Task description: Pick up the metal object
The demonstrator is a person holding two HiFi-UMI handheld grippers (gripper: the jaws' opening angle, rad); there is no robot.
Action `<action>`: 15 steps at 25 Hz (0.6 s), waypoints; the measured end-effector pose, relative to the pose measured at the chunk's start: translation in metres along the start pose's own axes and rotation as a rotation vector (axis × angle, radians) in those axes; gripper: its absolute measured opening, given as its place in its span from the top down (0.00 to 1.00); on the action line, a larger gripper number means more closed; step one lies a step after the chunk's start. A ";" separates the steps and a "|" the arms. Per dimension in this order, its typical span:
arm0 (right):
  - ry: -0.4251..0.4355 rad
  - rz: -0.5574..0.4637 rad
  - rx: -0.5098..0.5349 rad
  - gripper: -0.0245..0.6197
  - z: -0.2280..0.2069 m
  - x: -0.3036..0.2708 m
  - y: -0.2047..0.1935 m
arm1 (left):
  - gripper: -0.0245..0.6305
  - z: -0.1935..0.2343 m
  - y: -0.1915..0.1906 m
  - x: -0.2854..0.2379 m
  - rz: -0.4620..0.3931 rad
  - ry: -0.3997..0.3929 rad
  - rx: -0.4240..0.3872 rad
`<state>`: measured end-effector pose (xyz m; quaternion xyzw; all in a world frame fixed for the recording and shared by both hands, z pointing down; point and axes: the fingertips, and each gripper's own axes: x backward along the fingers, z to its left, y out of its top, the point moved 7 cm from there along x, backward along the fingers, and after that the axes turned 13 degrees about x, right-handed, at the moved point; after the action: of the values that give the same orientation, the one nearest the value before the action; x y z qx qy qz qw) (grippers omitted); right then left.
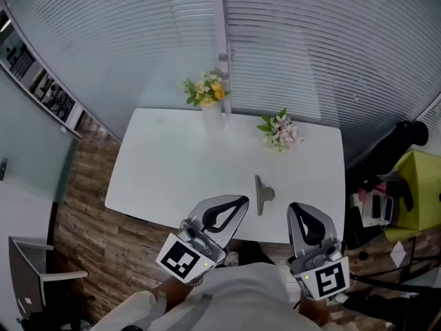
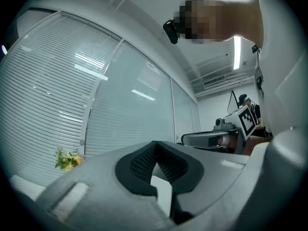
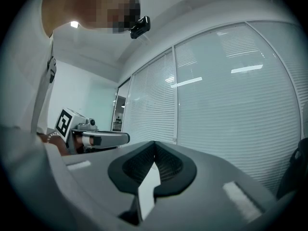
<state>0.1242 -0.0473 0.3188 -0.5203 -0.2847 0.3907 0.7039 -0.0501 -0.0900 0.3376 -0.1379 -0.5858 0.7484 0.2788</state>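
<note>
Seen from above, a white table (image 1: 158, 164) stands on a wood floor (image 1: 103, 247) in front of glass walls with blinds (image 1: 331, 40). The metal object (image 1: 261, 196) lies flat on the table close to its near edge, right of the table's middle. It is a slim grey strip with a wider tab sticking out on its right side about halfway along. Its long axis runs almost straight from the table's near edge toward the far edge, leaning only a little; which end is the front cannot be told. The left gripper (image 1: 239, 201) hangs over the table's near edge, just left of the object and apart from it. The right gripper (image 1: 298, 209) hangs over the same edge, just right of the object and also apart from it. Each gripper's own view shows its jaws clenched tip to tip, with nothing between them. The one printed mark on each gripper is a black-and-white square marker on its cube — a pattern, not words. At the table's far edge stand yellow flowers (image 1: 207, 90) near the middle, and pink flowers (image 1: 280, 131) further right, a little in from that edge.
</note>
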 end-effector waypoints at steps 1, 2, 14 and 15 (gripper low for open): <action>0.006 -0.004 0.013 0.95 -0.007 -0.004 -0.002 | 0.96 0.003 0.000 -0.007 0.003 0.003 -0.001; 0.012 -0.008 0.019 0.95 -0.014 -0.008 -0.004 | 0.96 0.007 0.000 -0.014 0.003 0.007 -0.002; 0.049 -0.033 -0.021 0.95 -0.084 -0.042 -0.019 | 0.96 0.030 0.001 -0.089 0.005 0.043 -0.012; 0.051 -0.032 -0.022 0.95 -0.088 -0.042 -0.021 | 0.96 0.030 0.000 -0.094 0.005 0.044 -0.015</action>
<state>0.1786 -0.1311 0.3128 -0.5331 -0.2794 0.3628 0.7114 0.0100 -0.1685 0.3342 -0.1578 -0.5847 0.7416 0.2887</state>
